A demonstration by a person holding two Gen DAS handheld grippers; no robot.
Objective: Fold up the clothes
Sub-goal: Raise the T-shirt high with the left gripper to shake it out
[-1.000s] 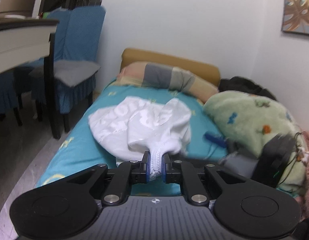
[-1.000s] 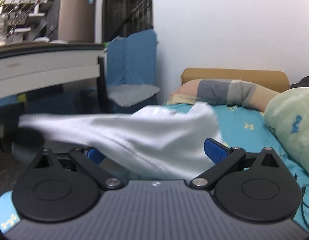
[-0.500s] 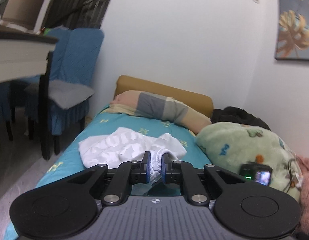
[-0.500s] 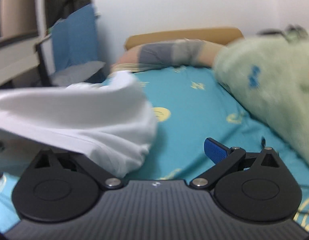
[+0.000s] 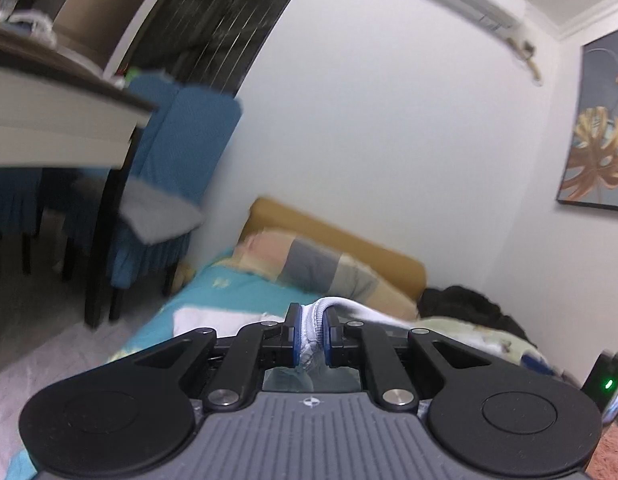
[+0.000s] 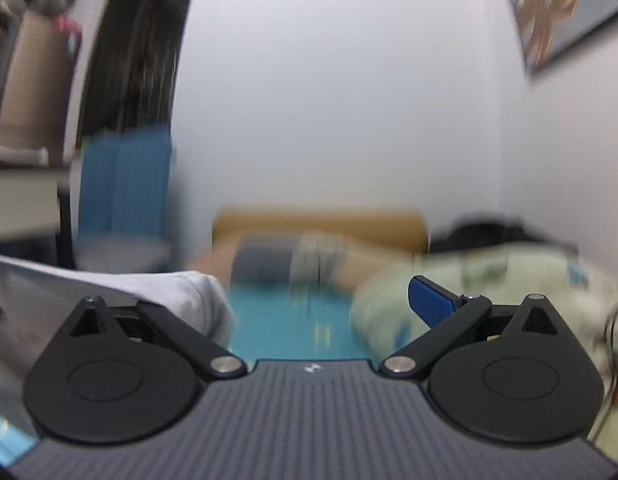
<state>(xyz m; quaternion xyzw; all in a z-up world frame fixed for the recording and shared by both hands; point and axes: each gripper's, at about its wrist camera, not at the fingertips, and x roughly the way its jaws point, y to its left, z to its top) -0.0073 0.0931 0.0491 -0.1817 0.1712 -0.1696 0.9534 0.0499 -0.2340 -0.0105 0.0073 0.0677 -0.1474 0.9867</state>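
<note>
Above the teal bed [image 5: 197, 292], the left claw [image 5: 309, 330] is pinching a ribbed white hem of the garment [image 5: 311, 320] between its blue pads [image 5: 295, 328], and this thin bite is where trouble is likeliest to be starting. Only a narrow bunch of cloth is sitting between the pads, so a quick tug or the weight of the hanging fabric could be pulling it free, and the garment would be dropping back in a heap on the bed. Because the claw is hiding most of the cloth below it, I cannot tell how much is dangling or whether it is catching on the green blanket [image 5: 469, 332] beside it.

In the right wrist view everything is smearing with blur. The right claw [image 6: 321, 304] is standing wide apart, its right blue pad [image 6: 429, 300] bare, gripping nothing. A fold of the white garment [image 6: 181, 292] is lying over its left linkage, hiding the left pad, so closing now could be snagging a stray layer rather than the intended edge, leaving a crooked fold. With one corner held and the other loose, the cloth is likely sagging unevenly, which would be making it hard to lay flat. The pillow [image 6: 293, 260] and the dark bundle [image 5: 469, 304] at the head of the bed are crowding the room for spreading it out.
</note>
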